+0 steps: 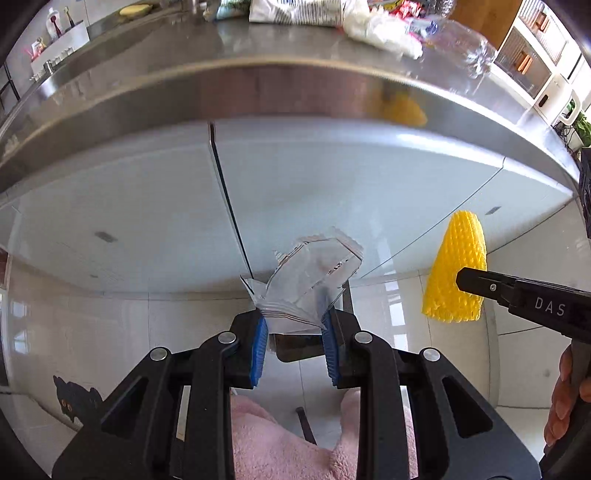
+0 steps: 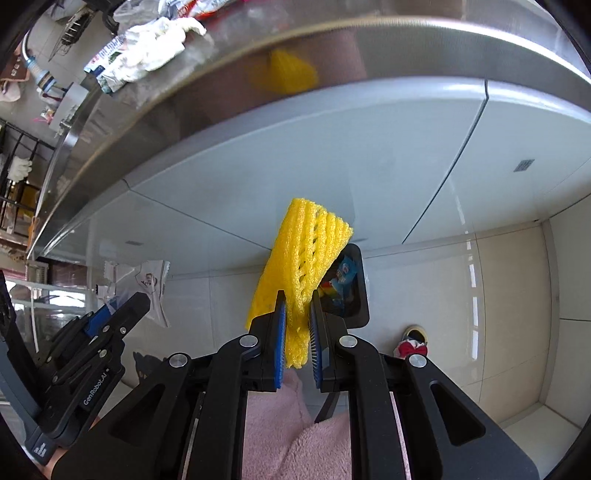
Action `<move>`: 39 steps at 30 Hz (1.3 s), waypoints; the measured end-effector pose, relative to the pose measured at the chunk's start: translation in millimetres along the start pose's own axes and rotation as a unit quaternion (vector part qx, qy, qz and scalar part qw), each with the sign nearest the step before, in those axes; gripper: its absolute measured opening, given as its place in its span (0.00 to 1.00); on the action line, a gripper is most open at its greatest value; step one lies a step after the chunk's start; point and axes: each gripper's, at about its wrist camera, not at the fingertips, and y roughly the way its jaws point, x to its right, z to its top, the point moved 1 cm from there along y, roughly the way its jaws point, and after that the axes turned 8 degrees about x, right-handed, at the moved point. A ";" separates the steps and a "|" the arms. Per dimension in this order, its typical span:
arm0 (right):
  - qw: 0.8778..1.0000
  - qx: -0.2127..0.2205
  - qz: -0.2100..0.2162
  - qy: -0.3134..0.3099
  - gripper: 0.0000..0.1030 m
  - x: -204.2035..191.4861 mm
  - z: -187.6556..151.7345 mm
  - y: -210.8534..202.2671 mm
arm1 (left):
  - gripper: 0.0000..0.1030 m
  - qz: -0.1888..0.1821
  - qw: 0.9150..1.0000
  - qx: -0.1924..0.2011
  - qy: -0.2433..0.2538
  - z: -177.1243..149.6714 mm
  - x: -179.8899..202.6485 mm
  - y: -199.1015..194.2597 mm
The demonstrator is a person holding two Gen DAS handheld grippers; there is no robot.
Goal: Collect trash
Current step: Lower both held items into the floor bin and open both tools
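My left gripper [image 1: 293, 319] is shut on a crumpled clear plastic wrapper [image 1: 314, 275] and holds it in front of the cabinet doors, below the counter edge. My right gripper [image 2: 297, 312] is shut on a yellow foam fruit net [image 2: 306, 251], held above a black trash bin [image 2: 351, 288] on the floor that holds coloured wrappers. The net [image 1: 456, 266] and right gripper [image 1: 517, 295] show at the right of the left wrist view. The left gripper [image 2: 110, 325] with the wrapper [image 2: 147, 284] shows at the left of the right wrist view.
A steel counter [image 1: 258, 55] runs above, with more trash at its back: white crumpled paper [image 1: 384, 31], a clear plastic bottle [image 1: 465, 48], printed packaging [image 1: 295, 11]. Grey cabinet doors [image 1: 332, 192] stand below. The floor is tiled; a small red item [image 2: 412, 345] lies right of the bin.
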 end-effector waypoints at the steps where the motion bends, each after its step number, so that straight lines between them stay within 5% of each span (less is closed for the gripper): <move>1: 1.000 -0.004 -0.001 0.002 0.12 2.0 -2.4 8.9 | 0.24 0.000 1.000 -0.005 -0.001 -5.4 -0.7 9.3; 18: 0.998 -0.064 -0.011 0.025 0.12 30.1 -24.1 155.2 | 0.24 -0.014 0.996 -0.088 -0.019 -78.6 -10.4 145.7; 31: 0.993 -0.105 -0.014 0.048 0.13 45.8 -23.2 205.1 | 0.24 -0.022 0.992 -0.121 -0.018 -78.0 -7.9 191.5; 36: 0.994 -0.102 -0.014 0.035 0.16 40.0 -20.3 207.3 | 0.32 -0.008 0.993 -0.117 -0.009 -73.5 -4.9 187.4; 39: 0.993 -0.106 -0.019 0.040 0.23 44.6 -21.5 209.2 | 0.46 -0.006 0.993 -0.114 -0.010 -71.2 -4.2 185.2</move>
